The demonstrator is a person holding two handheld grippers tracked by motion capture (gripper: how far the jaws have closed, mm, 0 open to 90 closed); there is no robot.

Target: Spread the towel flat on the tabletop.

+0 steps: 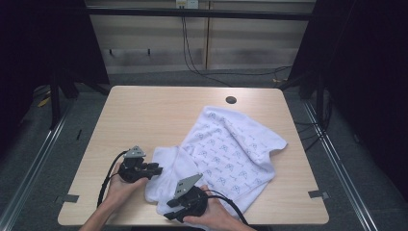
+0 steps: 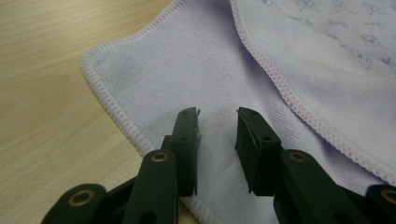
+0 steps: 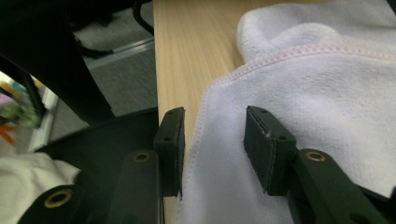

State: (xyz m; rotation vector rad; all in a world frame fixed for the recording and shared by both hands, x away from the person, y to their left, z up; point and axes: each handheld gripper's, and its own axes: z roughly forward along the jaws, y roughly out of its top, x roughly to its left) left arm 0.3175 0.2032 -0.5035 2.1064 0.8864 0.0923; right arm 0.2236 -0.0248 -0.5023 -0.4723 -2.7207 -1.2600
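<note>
Wooden table (image 1: 159, 115) carries a white towel (image 1: 231, 149), with the left gripper (image 1: 156, 169) spread over its near-left corner and the right gripper (image 1: 169, 208) spread astride its near edge.

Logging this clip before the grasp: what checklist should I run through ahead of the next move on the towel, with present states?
1. Left gripper open: ok.
2. Right gripper open: ok.
3. Towel under left jaws: ok, plain side lies between them.
4. Towel hem between right jaws: ok.
5. Towel flat: not ok, one part is folded over.
6. Jaws touching cloth: cannot tell.
</note>
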